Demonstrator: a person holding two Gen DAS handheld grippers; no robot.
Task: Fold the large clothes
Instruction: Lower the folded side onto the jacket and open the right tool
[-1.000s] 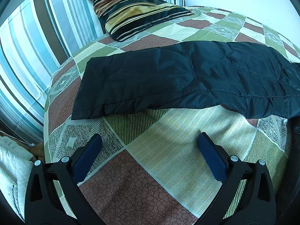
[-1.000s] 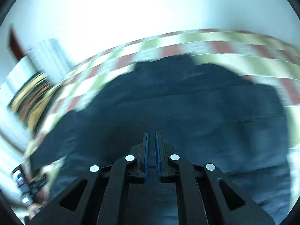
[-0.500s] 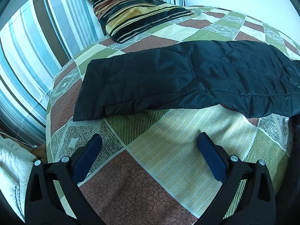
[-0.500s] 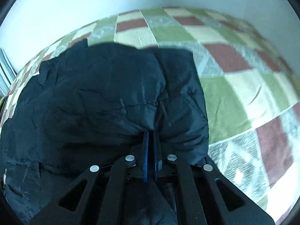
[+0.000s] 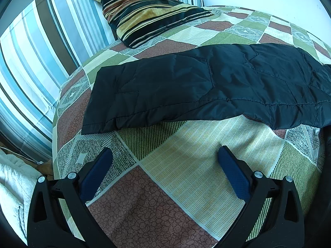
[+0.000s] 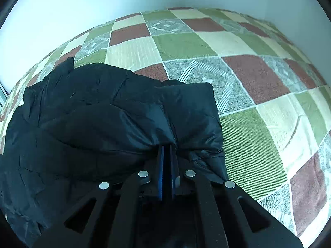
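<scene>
A black quilted jacket lies lengthwise across the patchwork bed cover, its hem end to the left. My left gripper is open and empty, hovering over the bed cover on the near side of the jacket, apart from it. In the right wrist view my right gripper is shut on a bunched fold of the black jacket; its blue pads are pressed together with cloth between them. The jacket's right end is folded over there.
A striped brown, gold and black pillow lies at the head of the bed. Blue striped bedding hangs at the left. A white quilted cloth lies below the bed's left edge. A white wall borders the bed's far side.
My right gripper has swung to the right with the jacket fold in it, and more of the bed cover now shows. My left gripper has drifted slightly; the jacket's left part lies as before.
</scene>
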